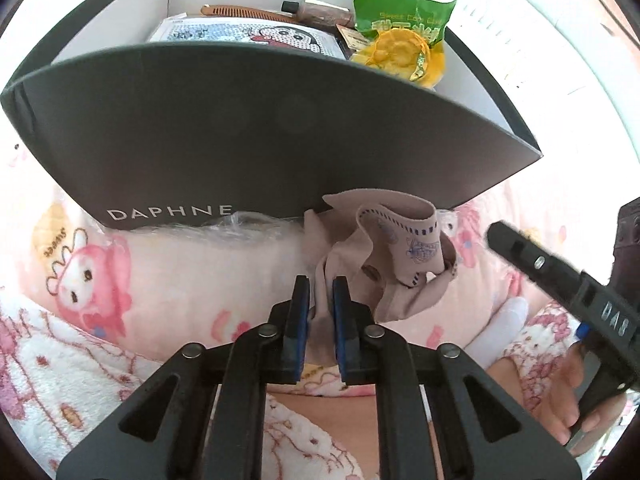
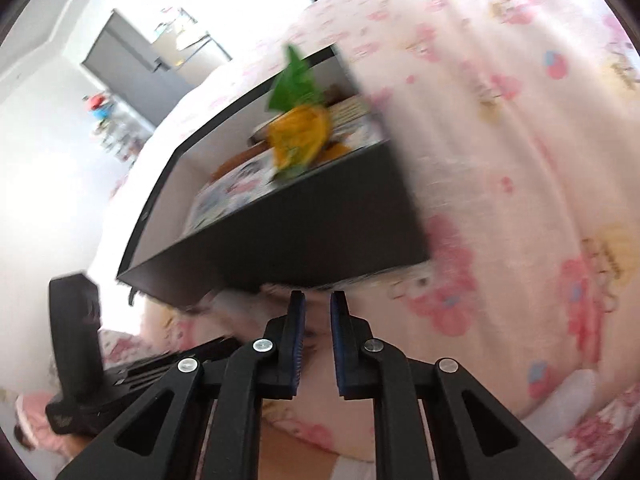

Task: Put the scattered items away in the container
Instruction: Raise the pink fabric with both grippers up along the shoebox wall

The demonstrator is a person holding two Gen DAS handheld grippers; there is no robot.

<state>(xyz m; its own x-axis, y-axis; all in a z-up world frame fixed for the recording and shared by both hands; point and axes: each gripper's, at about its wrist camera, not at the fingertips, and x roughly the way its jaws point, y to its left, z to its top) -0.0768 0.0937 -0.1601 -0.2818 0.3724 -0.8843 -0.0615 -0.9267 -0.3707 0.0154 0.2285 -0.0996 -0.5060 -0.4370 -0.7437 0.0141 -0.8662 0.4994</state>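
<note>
left tongs (image 1: pixel 321 312): clenched on crumpled beige fabric garment (image 1: pixel 384 264) | dark grey cardboard box (image 1: pixel 256 136): 12 o'clock | right tongs (image 2: pixel 318 332): narrow gap, gripping nothing

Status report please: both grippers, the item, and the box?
Left gripper shut on beige sock. Right gripper empty, jaws narrowly apart. Box wall ahead, sock below rim.

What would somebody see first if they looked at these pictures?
Probably the big dark DAPHNE box in the middle, with a bright green and yellow snack packet poking up inside. In front, the left tongs pinch a beige sock above the pink cartoon bedding.
</note>
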